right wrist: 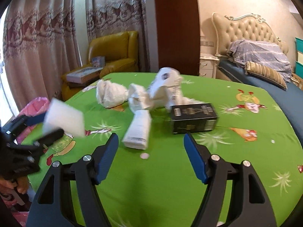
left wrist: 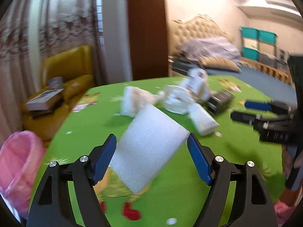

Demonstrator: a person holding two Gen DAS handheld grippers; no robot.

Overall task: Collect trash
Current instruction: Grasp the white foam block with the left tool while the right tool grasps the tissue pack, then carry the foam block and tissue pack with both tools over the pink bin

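Note:
A white foam block (left wrist: pixel 149 147) sits tilted between the pads of my left gripper (left wrist: pixel 151 138), which is shut on it and holds it above the green tablecloth (left wrist: pixel 189 179). In the right wrist view that left gripper (right wrist: pixel 49 125) carries the foam block (right wrist: pixel 64 119) at the far left. My right gripper (right wrist: pixel 150 136) stands open over the cloth with nothing between its fingers. Just ahead of it lie a small white carton (right wrist: pixel 138 130) and a black box (right wrist: pixel 193 117). Crumpled white paper (right wrist: pixel 111 92) and wrappers (right wrist: pixel 164 87) are piled behind them.
A bin lined with a pink bag (left wrist: pixel 17 168) stands off the table's left edge. A yellow armchair (right wrist: pixel 113 51) with boxes on it is behind the table, beside curtains. A bed (right wrist: pixel 265 71) runs along the right. Small white scraps (right wrist: pixel 144 155) dot the cloth.

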